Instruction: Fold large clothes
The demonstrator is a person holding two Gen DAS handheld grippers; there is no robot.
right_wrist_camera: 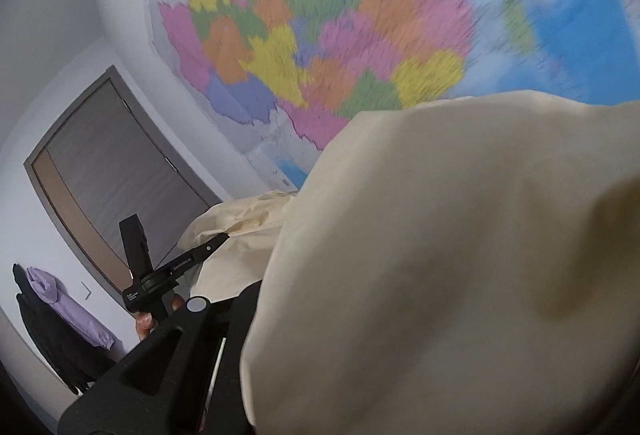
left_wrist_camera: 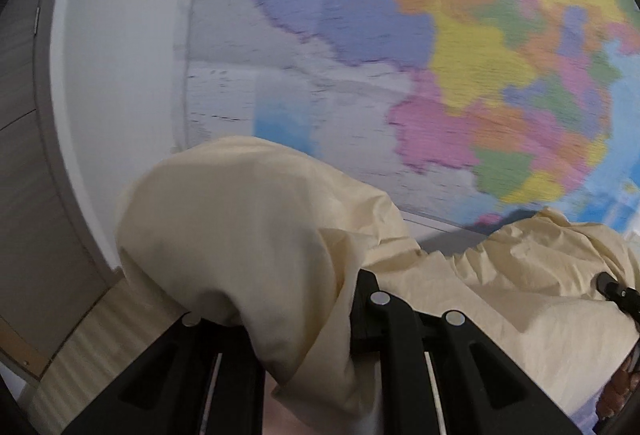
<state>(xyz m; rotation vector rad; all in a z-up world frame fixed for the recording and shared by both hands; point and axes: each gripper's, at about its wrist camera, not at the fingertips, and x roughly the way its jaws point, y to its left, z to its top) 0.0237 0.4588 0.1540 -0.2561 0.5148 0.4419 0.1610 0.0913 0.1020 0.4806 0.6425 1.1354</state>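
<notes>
A large cream garment hangs raised in front of the wall, stretched between both grippers. In the left wrist view my left gripper is shut on a bunched fold of it. The cloth drapes over and hides the left finger, and only the right finger shows. The right gripper shows at the far right edge, gripping the same cloth. In the right wrist view the garment covers most of my right gripper, which is shut on it. The left gripper bites the cloth's far edge, with a person's hand under it.
A big coloured map fills the wall close ahead. A grey door stands to the left. A purple top and dark clothes hang beside it. Pale wood-grain flooring lies below at the left.
</notes>
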